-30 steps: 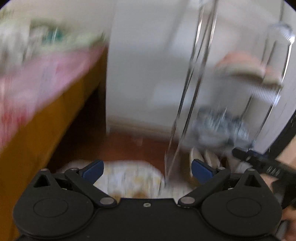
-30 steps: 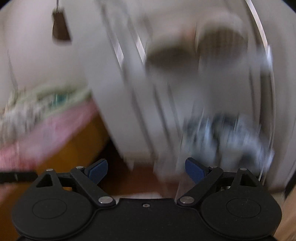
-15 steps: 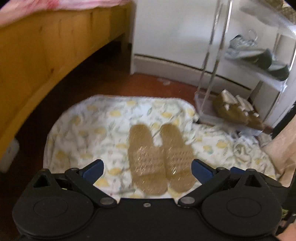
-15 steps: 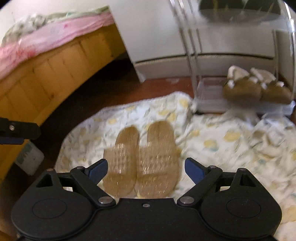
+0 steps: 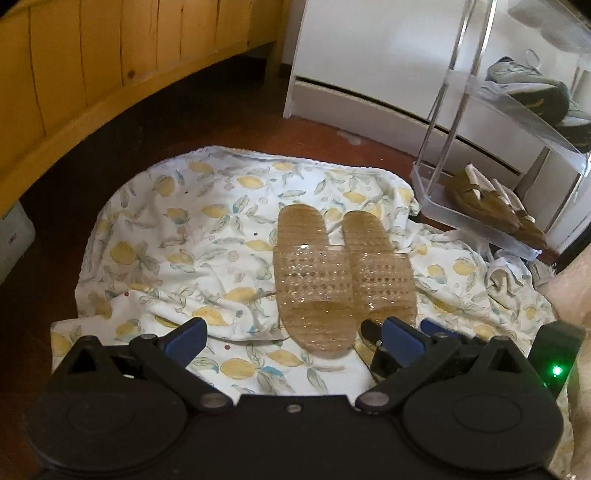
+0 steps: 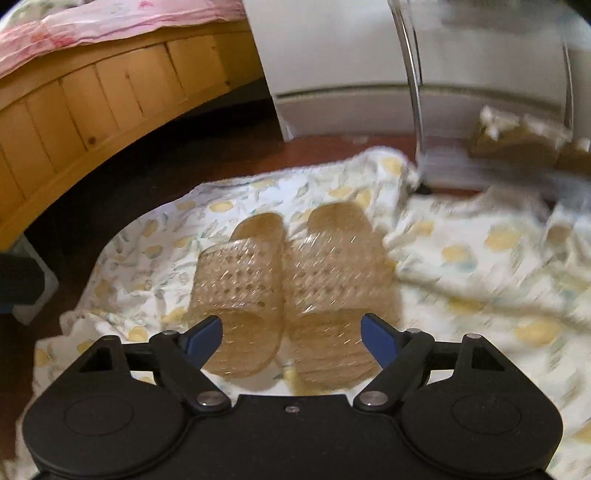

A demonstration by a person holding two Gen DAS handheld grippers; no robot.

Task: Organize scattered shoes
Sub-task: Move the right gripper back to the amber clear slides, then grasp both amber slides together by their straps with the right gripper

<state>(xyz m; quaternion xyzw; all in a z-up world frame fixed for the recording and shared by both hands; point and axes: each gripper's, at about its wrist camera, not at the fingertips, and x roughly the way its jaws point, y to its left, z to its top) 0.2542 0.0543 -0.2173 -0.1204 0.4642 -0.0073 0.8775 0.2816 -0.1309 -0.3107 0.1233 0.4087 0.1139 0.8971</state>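
Bedroom floor, dark red-brown, with a lemon-print cloth [image 5: 177,236] spread between a wooden bed frame [image 5: 92,66] and a clear acrylic rack [image 5: 476,221] against a white cabinet [image 5: 369,55]. Two translucent amber slippers [image 5: 332,273] lie side by side on the cloth, touching, toes pointing at the cameras. The left gripper [image 5: 293,338] hovers low over the cloth, its blue-tipped jaws spread wide, nothing between them; the left slipper's toe sits just ahead of the gap. The right gripper [image 6: 291,334] hangs near the pair as well, jaws likewise released, with both slipper toes framed between its tips; its fingers [image 5: 373,330] show in the left view close to the right slipper's toe. On the rack's bottom tray rest brown fleece-lined slippers [image 5: 491,206]; a dark sneaker [image 5: 532,96] sits on the shelf above. Pink bedding [image 6: 92,26] drapes over the bed. The right view is blurred toward the rack.
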